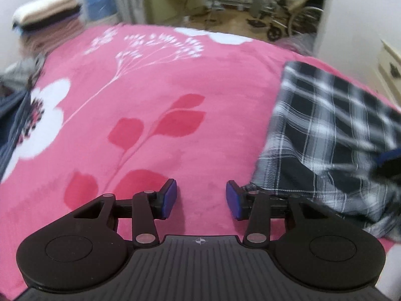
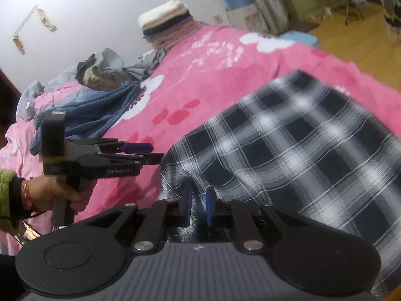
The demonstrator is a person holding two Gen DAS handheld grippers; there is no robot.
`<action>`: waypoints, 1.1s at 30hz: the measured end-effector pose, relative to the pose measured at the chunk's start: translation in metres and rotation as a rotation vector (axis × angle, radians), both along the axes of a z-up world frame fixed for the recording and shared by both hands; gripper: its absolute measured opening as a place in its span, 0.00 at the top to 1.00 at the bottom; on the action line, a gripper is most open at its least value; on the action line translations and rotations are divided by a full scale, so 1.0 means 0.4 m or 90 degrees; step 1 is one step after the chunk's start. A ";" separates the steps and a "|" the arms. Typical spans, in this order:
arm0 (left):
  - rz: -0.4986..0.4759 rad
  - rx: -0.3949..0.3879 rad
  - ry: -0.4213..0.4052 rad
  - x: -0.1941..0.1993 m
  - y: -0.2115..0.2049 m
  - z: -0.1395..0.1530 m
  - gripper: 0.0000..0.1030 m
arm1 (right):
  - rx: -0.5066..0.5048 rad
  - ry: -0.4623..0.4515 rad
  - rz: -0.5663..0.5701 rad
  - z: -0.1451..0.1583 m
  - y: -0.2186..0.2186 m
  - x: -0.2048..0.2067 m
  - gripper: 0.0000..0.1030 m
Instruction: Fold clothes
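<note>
Our right gripper (image 2: 198, 207) pinches the plaid garment's (image 2: 288, 145) near edge; just left of the garment, our left gripper (image 1: 201, 199) hangs spread over the pink blanket (image 1: 155, 95).

White lettering on left gripper (image 2: 147, 154) side, too blurred to read; no other text

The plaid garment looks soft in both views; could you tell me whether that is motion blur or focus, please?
Left wrist view: the plaid garment is smeared at the right edge, likely motion, while the left claw stays crisp. Right wrist view: its checks streak slightly; the right claw is sharp, and fisheye bends the pink blanket.
</note>
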State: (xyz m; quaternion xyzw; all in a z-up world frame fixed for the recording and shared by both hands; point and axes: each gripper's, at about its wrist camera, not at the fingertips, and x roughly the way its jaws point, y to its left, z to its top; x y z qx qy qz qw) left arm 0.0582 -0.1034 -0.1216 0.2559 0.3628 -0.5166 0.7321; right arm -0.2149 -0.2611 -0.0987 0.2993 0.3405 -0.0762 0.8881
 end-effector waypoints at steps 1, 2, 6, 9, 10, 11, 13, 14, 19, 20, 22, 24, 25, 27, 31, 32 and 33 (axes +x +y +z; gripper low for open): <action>0.006 0.000 0.006 0.003 0.007 0.009 0.58 | -0.011 -0.002 0.000 0.006 0.003 -0.010 0.87; 0.009 0.000 0.009 0.003 0.016 0.016 0.58 | -0.022 -0.004 0.001 0.012 0.006 -0.019 0.86; 0.004 -0.003 0.019 -0.011 0.053 0.043 0.58 | -0.050 -0.002 0.023 0.015 0.029 -0.037 0.67; -0.035 -0.001 0.011 -0.046 0.063 0.052 0.58 | -0.064 0.010 0.045 0.002 0.052 -0.018 0.67; -0.049 0.000 0.008 -0.058 0.065 0.055 0.58 | -0.075 0.019 0.054 -0.002 0.059 -0.008 0.67; -0.064 0.001 0.005 -0.071 0.068 0.057 0.58 | -0.087 0.028 0.063 -0.005 0.067 0.003 0.67; -0.090 0.002 0.001 -0.097 0.069 0.058 0.58 | -0.110 0.045 0.081 -0.013 0.082 0.025 0.73; -0.103 0.002 -0.001 -0.110 0.069 0.058 0.58 | -0.125 0.054 0.093 -0.014 0.091 0.034 0.75; -0.147 -0.006 0.000 -0.152 0.066 0.054 0.58 | -0.199 0.068 0.124 -0.001 0.136 0.033 0.79; -0.155 -0.007 0.000 -0.158 0.066 0.052 0.58 | -0.209 0.069 0.129 0.000 0.142 0.031 0.79; -0.164 -0.007 0.001 -0.168 0.065 0.048 0.58 | -0.216 0.074 0.144 -0.005 0.151 0.033 0.80; -0.170 -0.007 0.001 -0.174 0.065 0.044 0.58 | -0.229 0.082 0.154 -0.010 0.160 0.038 0.92; -0.171 -0.006 0.002 -0.175 0.065 0.044 0.58 | -0.236 0.078 0.152 -0.006 0.163 0.036 0.94; -0.172 -0.006 0.002 -0.176 0.066 0.042 0.57 | -0.243 0.061 0.149 0.008 0.167 0.030 0.95; -0.174 -0.007 0.002 -0.179 0.066 0.040 0.57 | -0.256 0.043 0.149 0.028 0.177 0.015 0.95; -0.171 -0.010 0.004 -0.178 0.065 0.041 0.58 | -0.259 0.039 0.152 0.030 0.179 0.012 0.94; -0.168 -0.013 0.007 -0.178 0.063 0.042 0.58 | -0.264 0.041 0.148 0.030 0.180 0.010 0.93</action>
